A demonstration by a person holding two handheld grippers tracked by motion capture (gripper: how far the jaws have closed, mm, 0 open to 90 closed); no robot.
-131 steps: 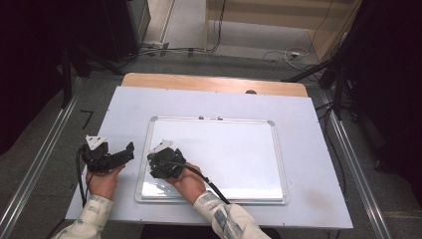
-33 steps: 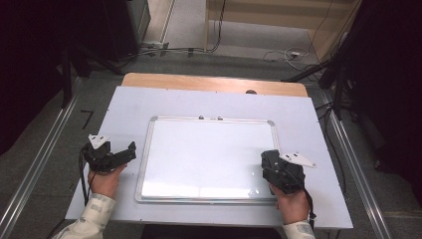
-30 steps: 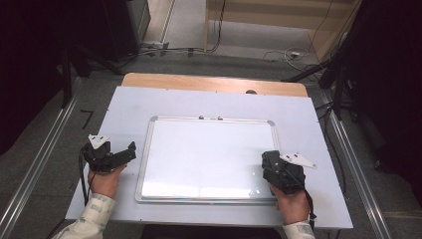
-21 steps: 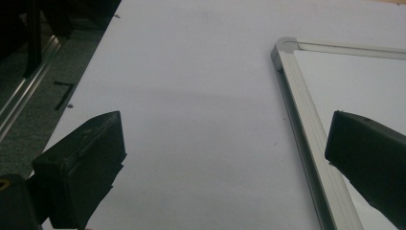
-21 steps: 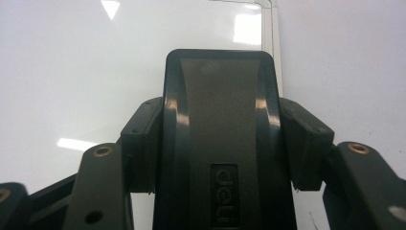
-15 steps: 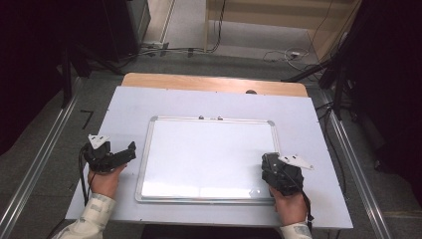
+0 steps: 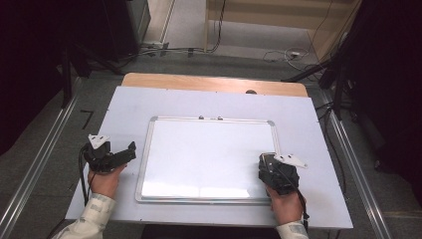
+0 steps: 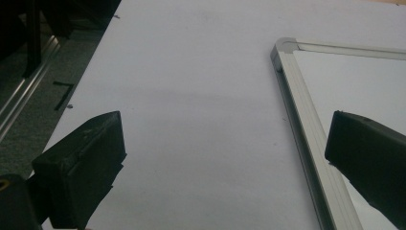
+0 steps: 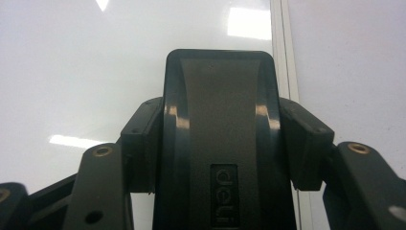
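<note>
A white whiteboard with a silver frame lies flat in the middle of the table. My right gripper rests on the board's near right corner, shut on a black eraser with "deli" embossed on it. The eraser stands pressed flat against the board surface, close to the right frame edge. My left gripper sits on the table just left of the board. It is open, with nothing between its fingers, and its right jaw hangs over the board's left frame.
The white table top has a wooden strip along its far edge and a small dark spot there. Metal rails run along both sides on the floor. Cables lie on the floor beyond.
My right gripper with the eraser went from the board's near left part to its near right corner, then shifted only slightly. The left gripper stayed put.
</note>
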